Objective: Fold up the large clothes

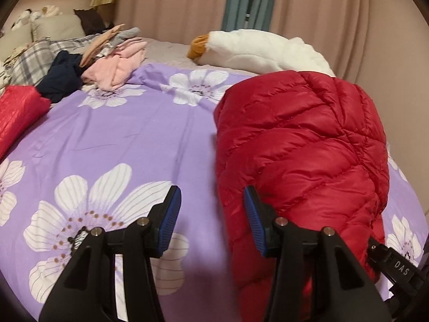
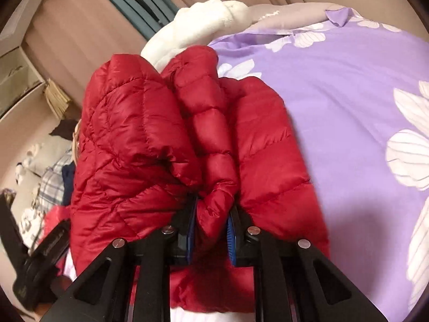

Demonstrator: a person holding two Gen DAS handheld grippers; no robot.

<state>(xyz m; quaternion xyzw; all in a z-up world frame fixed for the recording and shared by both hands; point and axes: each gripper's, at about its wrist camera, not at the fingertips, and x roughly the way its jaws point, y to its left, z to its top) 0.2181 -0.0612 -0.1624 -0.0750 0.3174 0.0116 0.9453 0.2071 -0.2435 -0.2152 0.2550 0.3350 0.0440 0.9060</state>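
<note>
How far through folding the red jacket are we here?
Done: the red puffer jacket is already bunched into a narrow bundle on the purple floral bedspread.
In hand: the right gripper has its jaws clamped on a quilted fold of it; the left gripper is open with nothing between its jaws, beside the jacket's edge.
Left: flattening it into a tidy fold, and the pile of clothes behind.

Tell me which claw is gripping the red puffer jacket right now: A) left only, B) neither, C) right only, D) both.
C: the right claw pinches a fold of the red puffer jacket between its blue pads, while the left claw stands open over the purple bedspread with nothing between its fingers.
</note>
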